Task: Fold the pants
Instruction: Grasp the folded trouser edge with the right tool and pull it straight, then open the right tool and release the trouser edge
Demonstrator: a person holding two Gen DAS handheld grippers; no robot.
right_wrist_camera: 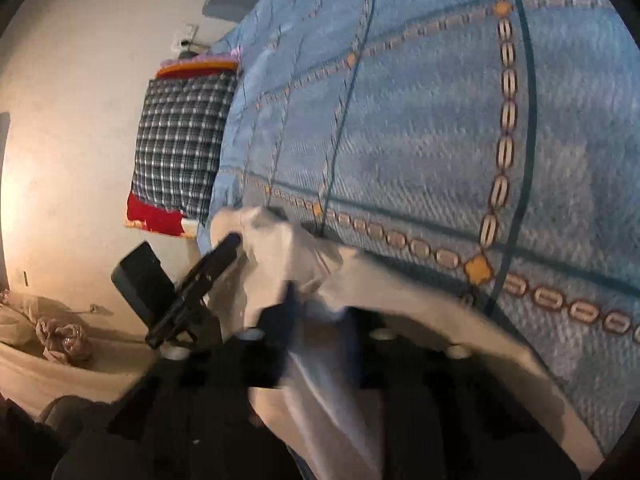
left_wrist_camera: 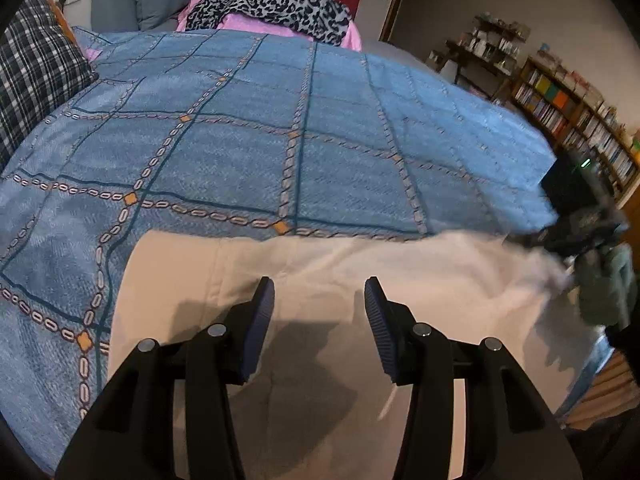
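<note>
Blue quilt (left_wrist_camera: pixel 280 128) on bed, bookshelf behind. Pants (left_wrist_camera: pixel 320 280) lie along the near edge, long axis left to right. Left gripper (left_wrist_camera: pixel 320 312) hovers over them, jaws apart, empty. Right gripper (right_wrist_camera: pixel 316 312) clamped on bunched cloth at the right end, nearer the fold.

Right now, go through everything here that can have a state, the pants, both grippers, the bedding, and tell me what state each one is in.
Pants: cream, spread on the bed, one end gathered and lifted.
Left gripper: open, above the pants, holding nothing.
Right gripper: shut on the pants, fabric bunched between its fingers.
Bedspread: blue, laid flat under the pants.
Plaid pillow: lying at the bed's edge.
Leopard-print cloth: heaped beyond the bed.
</note>
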